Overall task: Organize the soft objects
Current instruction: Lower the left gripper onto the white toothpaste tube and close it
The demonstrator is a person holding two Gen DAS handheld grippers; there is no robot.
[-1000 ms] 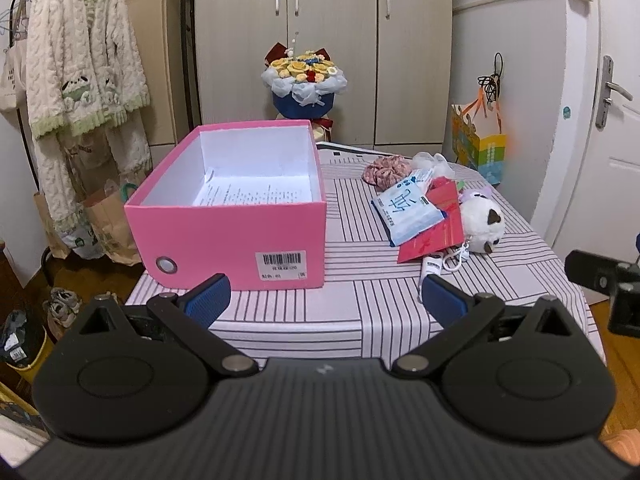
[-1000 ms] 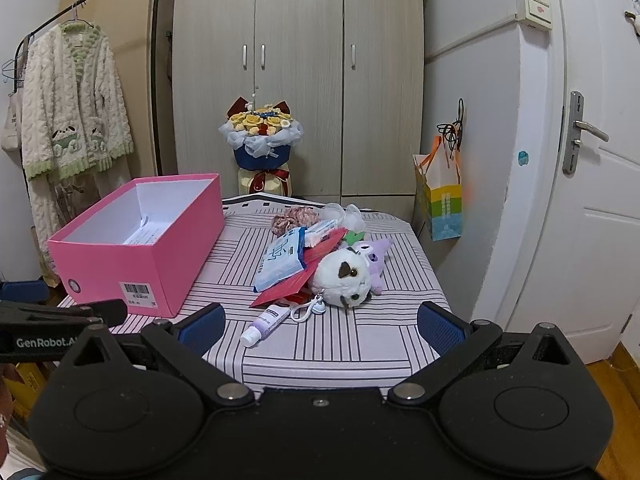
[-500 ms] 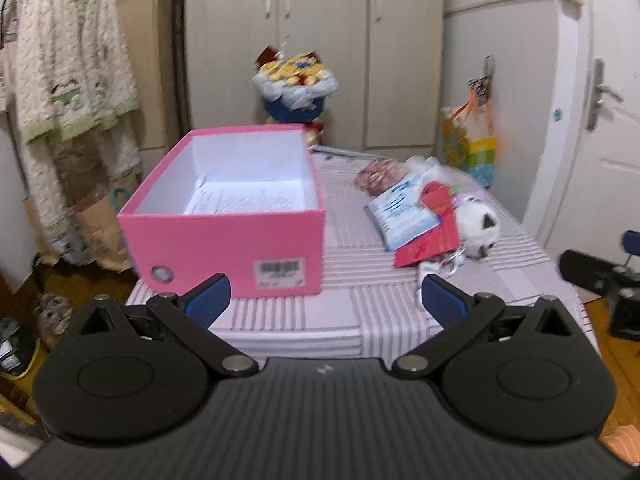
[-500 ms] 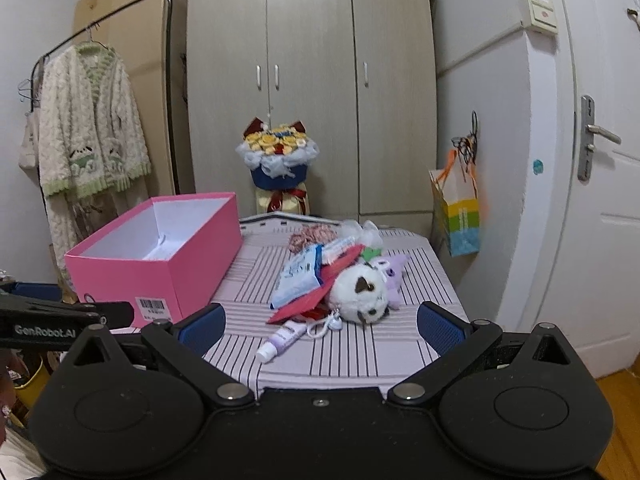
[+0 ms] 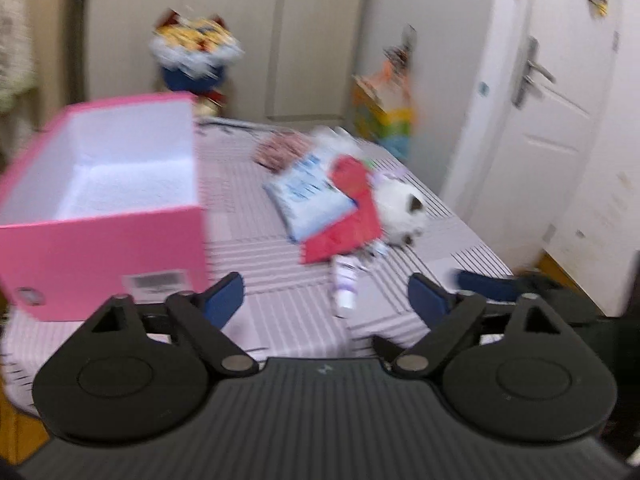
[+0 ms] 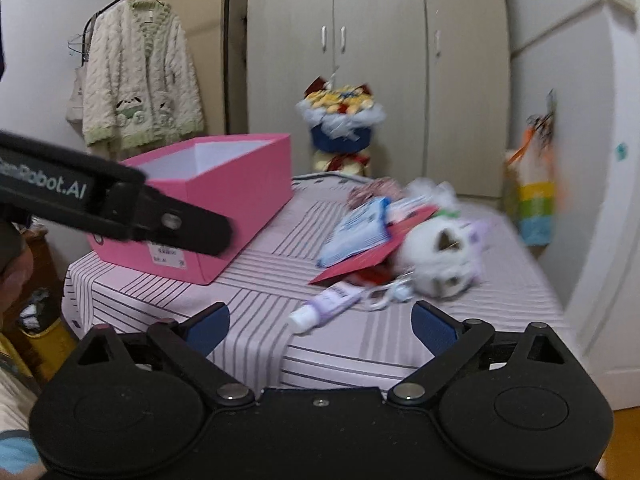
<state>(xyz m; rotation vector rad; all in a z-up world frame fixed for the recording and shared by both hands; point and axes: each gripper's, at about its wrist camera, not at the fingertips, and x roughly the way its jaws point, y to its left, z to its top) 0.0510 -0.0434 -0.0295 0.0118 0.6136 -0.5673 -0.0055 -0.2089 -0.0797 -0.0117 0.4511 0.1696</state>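
Both grippers have just been narrowing slightly with nothing between their blue pads: the left gripper (image 5: 322,296) and right gripper (image 6: 320,322) stand spread. Ahead of the right gripper's pads, nearer than to the left, lies the white plush toy (image 6: 438,266) on the striped tablecloth (image 6: 360,344); the open pink box (image 6: 224,208) sits left.

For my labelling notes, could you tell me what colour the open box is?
Pink outside, white inside: box, clearest in the right wrist view.

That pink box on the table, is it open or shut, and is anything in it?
Open: the pink box has no lid on. Its white inside looks bare in the blurred left wrist view.
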